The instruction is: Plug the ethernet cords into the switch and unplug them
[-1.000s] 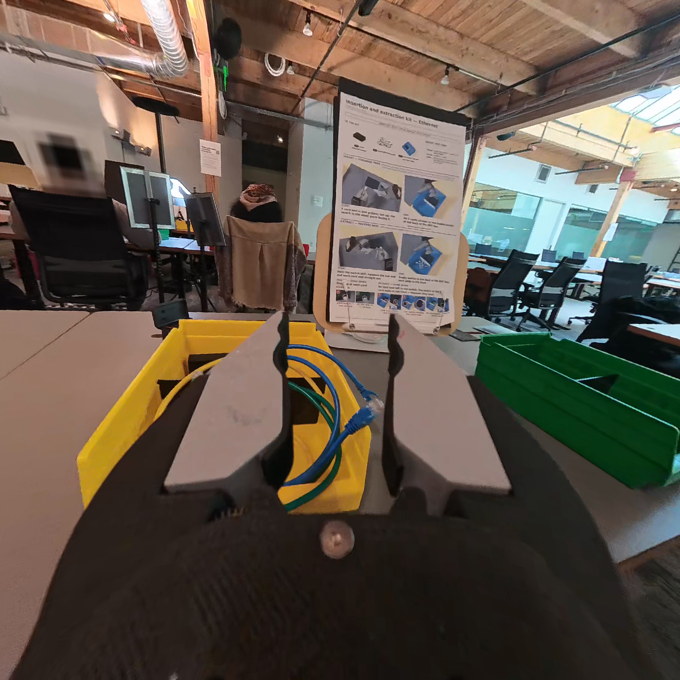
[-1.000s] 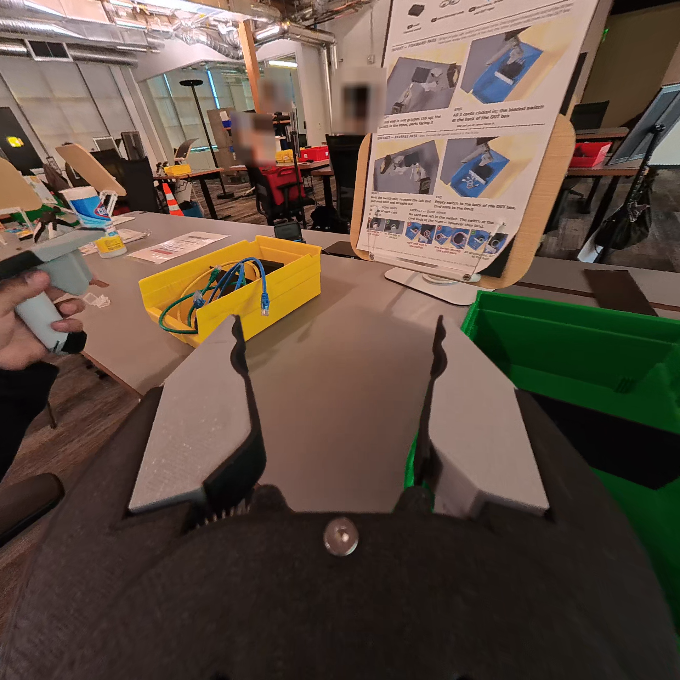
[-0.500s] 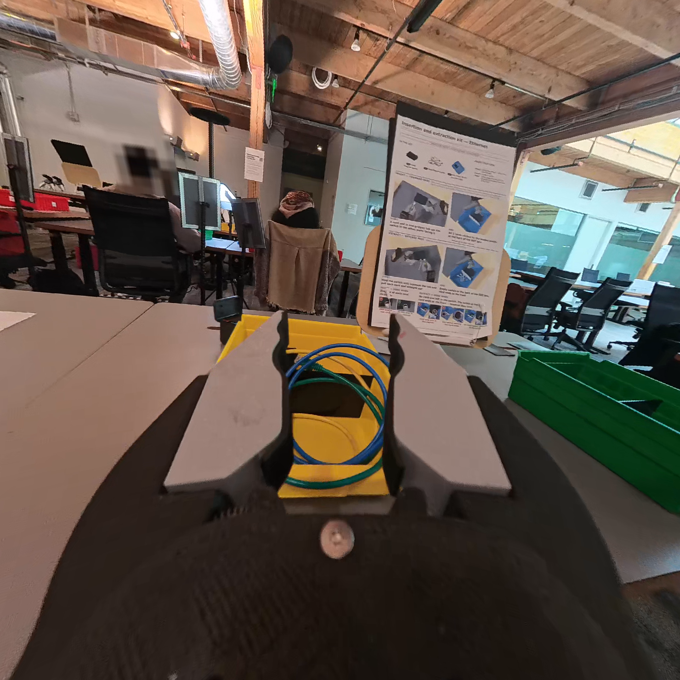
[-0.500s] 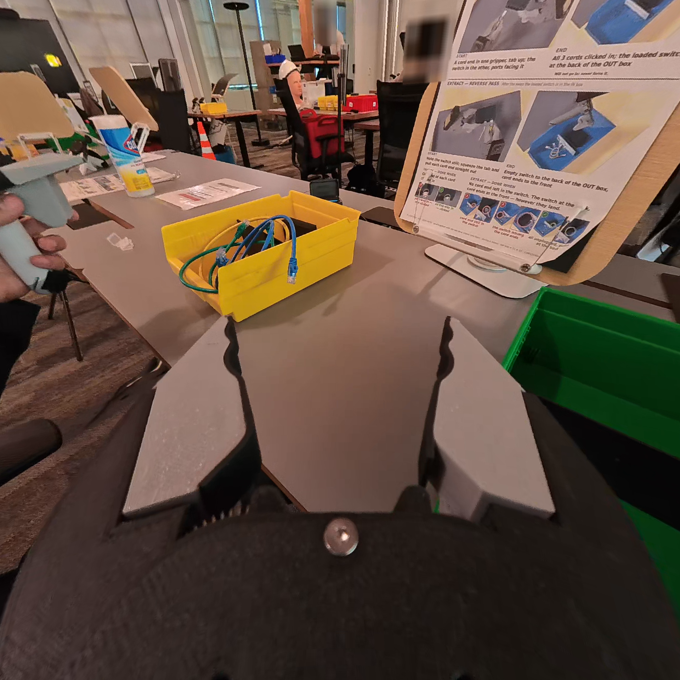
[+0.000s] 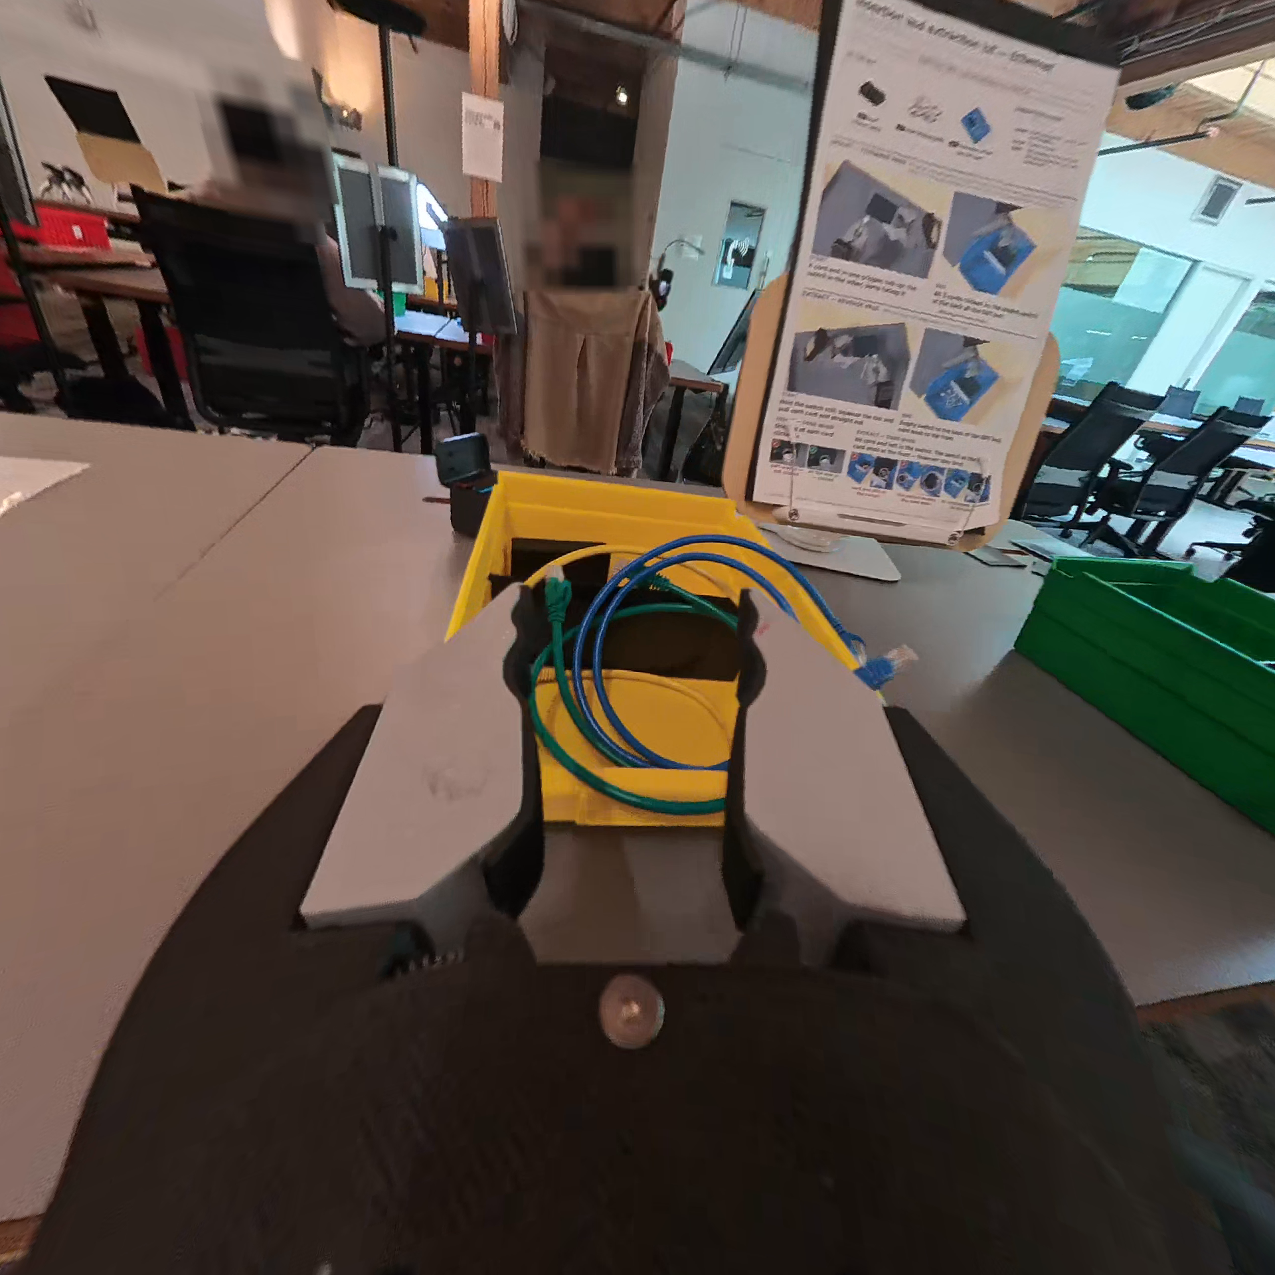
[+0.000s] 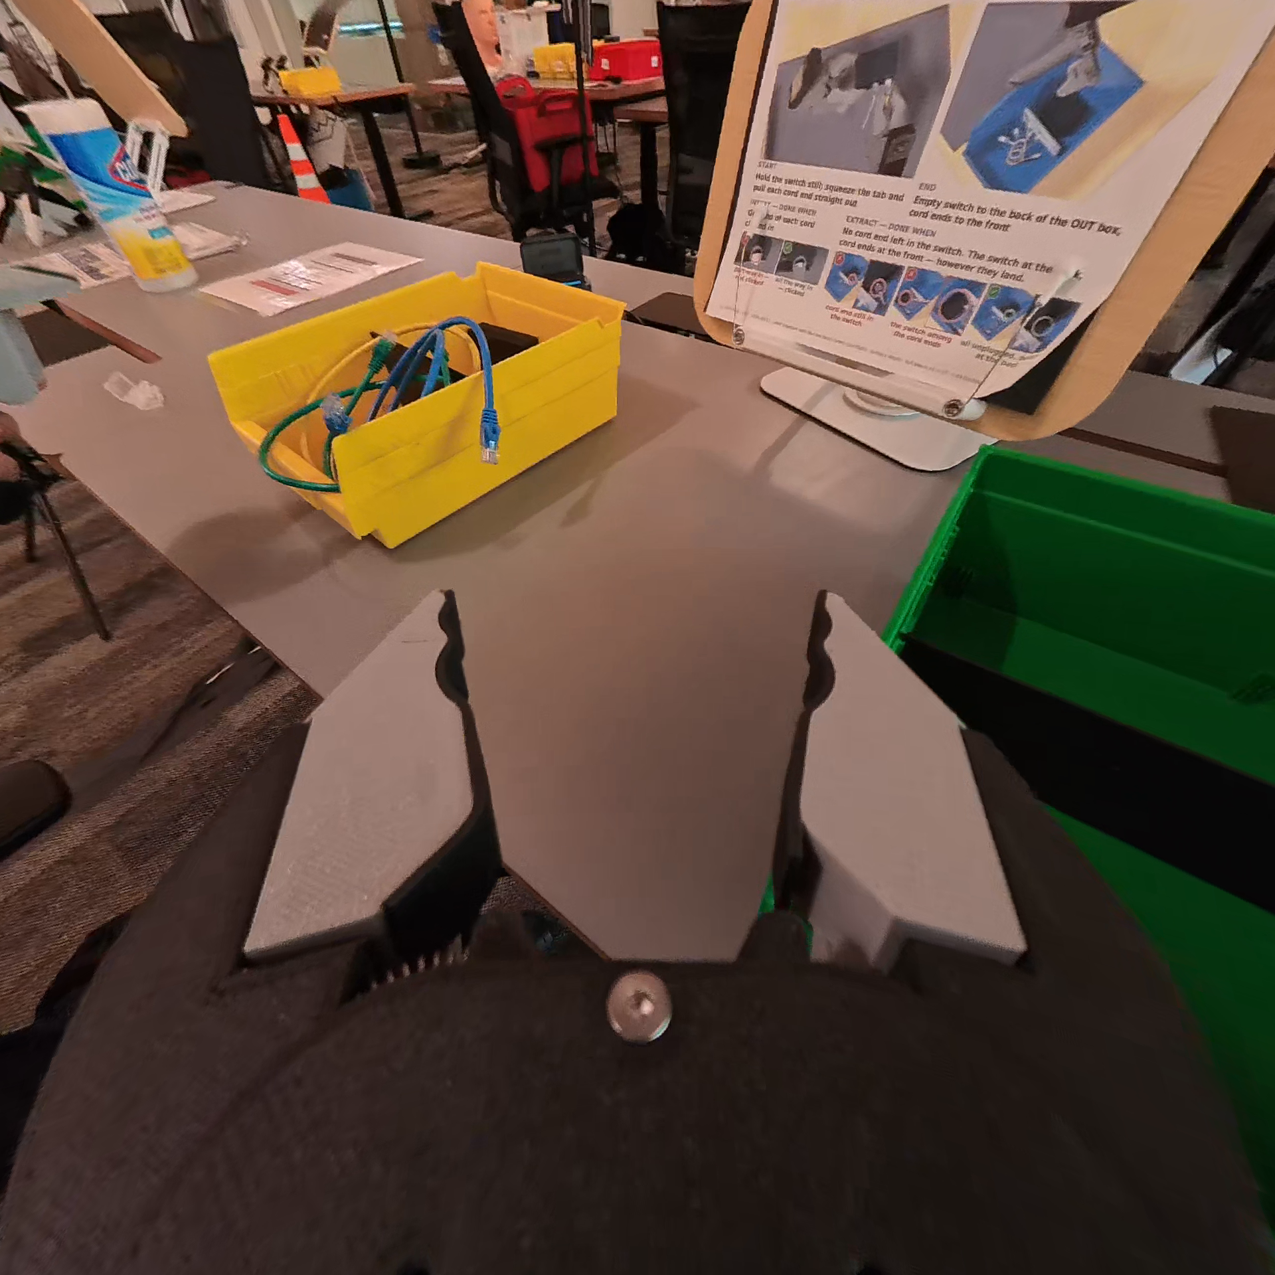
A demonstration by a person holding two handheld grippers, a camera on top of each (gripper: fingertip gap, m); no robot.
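Both grippers are spread and empty: the left gripper hovers before the yellow bin, where the tangled ethernet cords lie over the black switch; the right gripper hangs over bare table. Looped together, one cord could drag its neighbours out.
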